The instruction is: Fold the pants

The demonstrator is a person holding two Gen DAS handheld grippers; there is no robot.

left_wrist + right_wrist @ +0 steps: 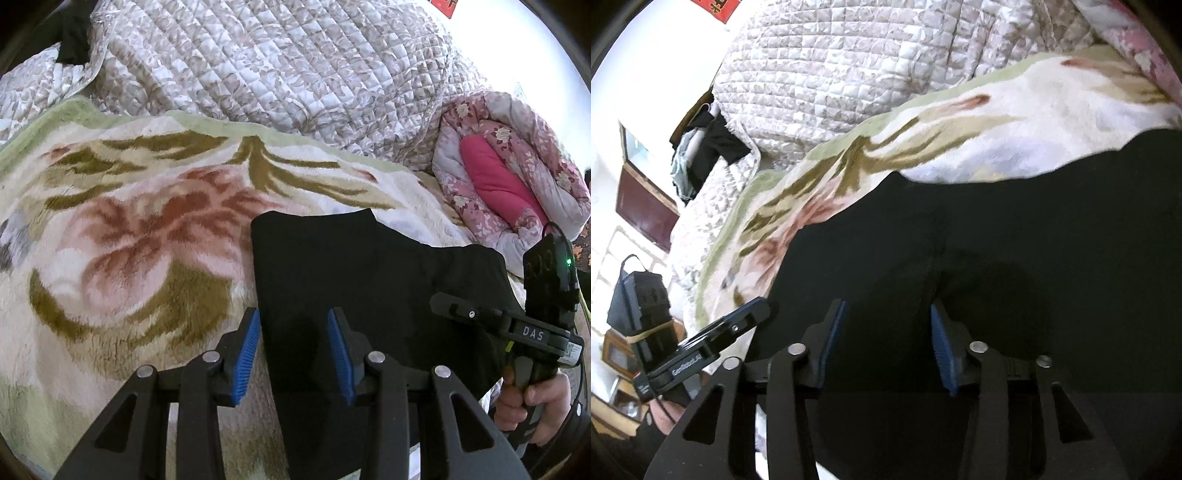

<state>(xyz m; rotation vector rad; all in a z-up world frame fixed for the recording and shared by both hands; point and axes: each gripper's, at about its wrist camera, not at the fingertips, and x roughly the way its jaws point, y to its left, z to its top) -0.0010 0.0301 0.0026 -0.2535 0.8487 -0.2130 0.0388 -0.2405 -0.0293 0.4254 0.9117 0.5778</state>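
Black pants (pixel 369 273) lie flat on a floral fleece blanket (pixel 129 229); they fill the lower right of the right wrist view (pixel 997 258). My left gripper (pixel 293 325) is open, its blue pads straddling the pants' left edge, just above the cloth. My right gripper (pixel 886 317) is open over the middle of the pants and holds nothing. The right gripper also shows at the right edge of the left wrist view (pixel 461 308), held by a hand. The left gripper shows at the lower left of the right wrist view (pixel 753 308).
A quilted grey-white bedspread (pixel 277 66) is heaped behind the blanket. A pink floral quilt with a magenta lining (pixel 506 173) lies at the right. Dark clothes (pixel 709 147) hang at the bed's far left, with furniture (pixel 646 206) beyond.
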